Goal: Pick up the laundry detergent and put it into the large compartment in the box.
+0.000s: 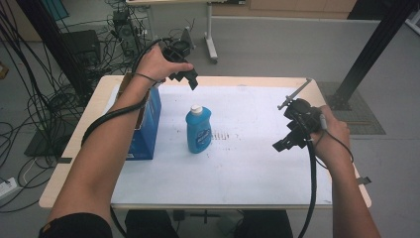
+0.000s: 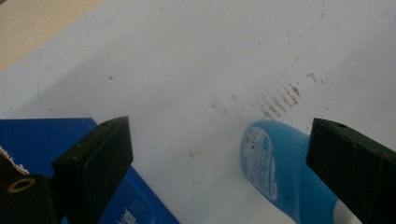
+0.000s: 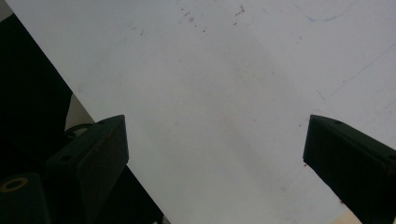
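White paper is covering the table (image 1: 74,148). Blue bottle (image 1: 198,131) is standing upright beside a blue box (image 1: 147,130). Left gripper (image 1: 190,79) is hovering above, jaws wide, empty; lowering squarely around the cap should help. Right gripper (image 1: 283,144) is gaping, idle.

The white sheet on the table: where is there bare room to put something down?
Bare room lies on the white sheet in front of the blue bottle and between it and the right gripper. It is crowded at the left, where the blue box stands near the bottle.
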{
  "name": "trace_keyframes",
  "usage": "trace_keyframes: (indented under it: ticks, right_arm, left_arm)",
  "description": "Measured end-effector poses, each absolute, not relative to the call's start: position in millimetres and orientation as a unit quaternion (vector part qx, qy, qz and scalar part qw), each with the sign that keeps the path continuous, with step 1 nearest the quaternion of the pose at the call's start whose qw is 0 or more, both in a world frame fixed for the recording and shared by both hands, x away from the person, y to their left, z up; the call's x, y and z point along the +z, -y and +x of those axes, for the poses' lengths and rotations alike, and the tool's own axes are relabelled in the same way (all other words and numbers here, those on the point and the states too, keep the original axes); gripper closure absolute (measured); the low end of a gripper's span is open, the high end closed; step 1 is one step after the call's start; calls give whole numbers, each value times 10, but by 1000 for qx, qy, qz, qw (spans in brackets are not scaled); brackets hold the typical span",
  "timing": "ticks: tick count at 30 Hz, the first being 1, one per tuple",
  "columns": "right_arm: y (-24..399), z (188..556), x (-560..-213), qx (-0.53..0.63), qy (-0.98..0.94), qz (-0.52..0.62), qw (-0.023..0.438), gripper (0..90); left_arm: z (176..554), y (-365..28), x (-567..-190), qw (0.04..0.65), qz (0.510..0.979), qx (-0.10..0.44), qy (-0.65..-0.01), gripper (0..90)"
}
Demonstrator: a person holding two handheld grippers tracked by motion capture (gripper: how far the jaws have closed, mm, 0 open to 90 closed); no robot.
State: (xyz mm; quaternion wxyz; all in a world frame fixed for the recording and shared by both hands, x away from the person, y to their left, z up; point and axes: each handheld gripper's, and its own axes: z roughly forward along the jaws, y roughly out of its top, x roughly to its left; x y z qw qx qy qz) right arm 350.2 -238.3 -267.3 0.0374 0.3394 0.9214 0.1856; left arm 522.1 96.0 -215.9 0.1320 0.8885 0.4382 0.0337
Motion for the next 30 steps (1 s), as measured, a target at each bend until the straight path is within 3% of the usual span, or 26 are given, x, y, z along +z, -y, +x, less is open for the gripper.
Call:
trace_keyframes:
  ticks: [30]
  right_arm:
    - [2377,3497,-2642,176,-924,336,42,65]
  left_arm:
    - [4651,-687,-1712,150,909,28,-388,69]
